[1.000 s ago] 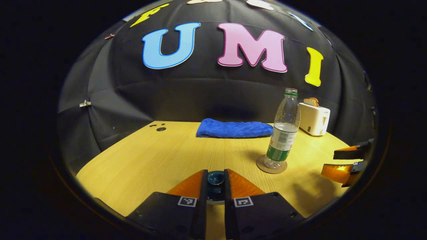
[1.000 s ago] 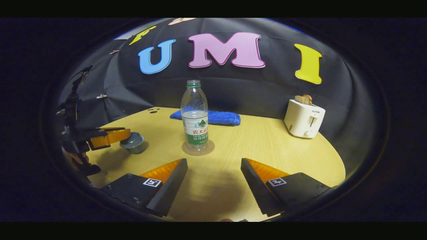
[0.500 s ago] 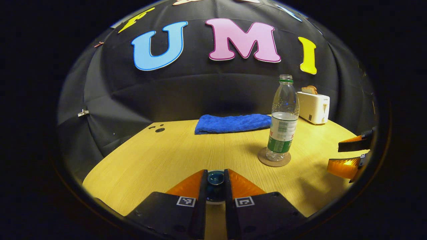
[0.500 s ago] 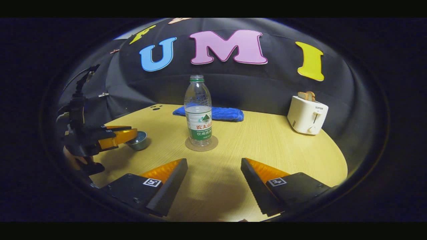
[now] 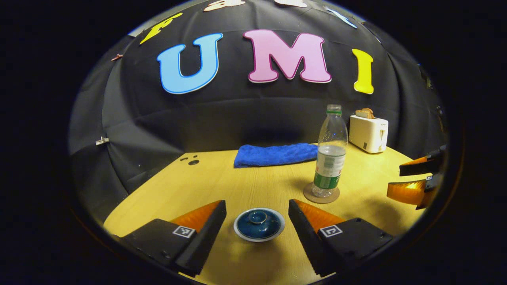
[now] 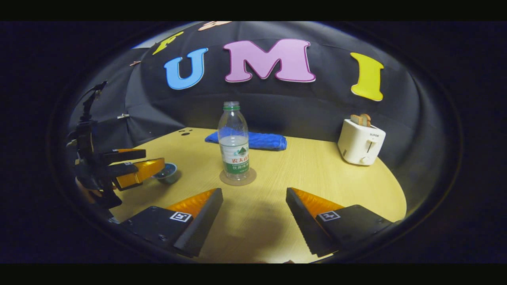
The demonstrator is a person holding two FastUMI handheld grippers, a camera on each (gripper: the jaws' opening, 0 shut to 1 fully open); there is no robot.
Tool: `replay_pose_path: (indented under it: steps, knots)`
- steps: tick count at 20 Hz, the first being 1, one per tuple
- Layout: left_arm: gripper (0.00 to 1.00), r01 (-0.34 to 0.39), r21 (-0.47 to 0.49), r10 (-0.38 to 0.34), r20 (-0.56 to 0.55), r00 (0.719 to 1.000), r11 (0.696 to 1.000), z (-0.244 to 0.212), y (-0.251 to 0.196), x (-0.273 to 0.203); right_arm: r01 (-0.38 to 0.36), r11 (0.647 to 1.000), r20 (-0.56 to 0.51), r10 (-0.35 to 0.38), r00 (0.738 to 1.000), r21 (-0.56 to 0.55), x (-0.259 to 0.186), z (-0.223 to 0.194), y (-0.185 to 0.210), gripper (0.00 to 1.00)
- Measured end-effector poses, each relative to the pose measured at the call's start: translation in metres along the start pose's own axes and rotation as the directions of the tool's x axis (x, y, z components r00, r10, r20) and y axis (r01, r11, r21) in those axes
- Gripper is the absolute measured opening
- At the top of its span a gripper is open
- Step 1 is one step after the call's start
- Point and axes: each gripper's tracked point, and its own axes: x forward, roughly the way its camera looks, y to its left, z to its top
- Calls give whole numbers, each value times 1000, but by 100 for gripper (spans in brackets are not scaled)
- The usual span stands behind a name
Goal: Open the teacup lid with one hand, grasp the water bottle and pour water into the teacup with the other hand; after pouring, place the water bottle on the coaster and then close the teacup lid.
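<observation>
dark blue knobbed teacup lid [image 5: 259, 224] in place

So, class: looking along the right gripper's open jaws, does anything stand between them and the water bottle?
Nothing visible does. The right gripper faces the water bottle on its coaster across bare table. The blue towel lies behind the bottle, the toaster off right, the teacup off left.

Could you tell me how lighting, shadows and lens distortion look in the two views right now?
Left gripper view: fisheye bends the table edge into a curve; the lid looks sharp, with a soft shadow under it. Right gripper view: the water bottle stands sharp, and a broad blurry shadow lies on the wood by the right gripper; the rim darkens.
</observation>
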Motion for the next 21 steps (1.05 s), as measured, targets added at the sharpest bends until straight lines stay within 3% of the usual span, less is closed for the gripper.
replay_pose_path:
  steps: [9, 13, 17, 20, 21]
  knots:
    - [97, -35, -94, 49, 151, 987, 995, 137, 9, -102, 57, 998, 161, -60, 985, 23, -81, 116, -15, 99]
    - [97, -18, -87, 42, 276, 960, 996, 194, 15, -144, 107, 992, 243, -120, 963, 67, -125, 152, -14, 99]
    - [97, 35, -109, 1, 315, 949, 993, 203, 16, -184, 178, 978, 286, -201, 937, 104, -163, 166, -4, 99]
    - [97, 97, -103, -61, 313, 948, 990, 184, 13, -199, 227, 960, 251, -263, 931, 164, -175, 146, 0, 99]
    - [89, 127, -97, -93, 297, 950, 987, 175, 11, -205, 246, 954, 226, -281, 933, 170, -177, 136, 1, 99]
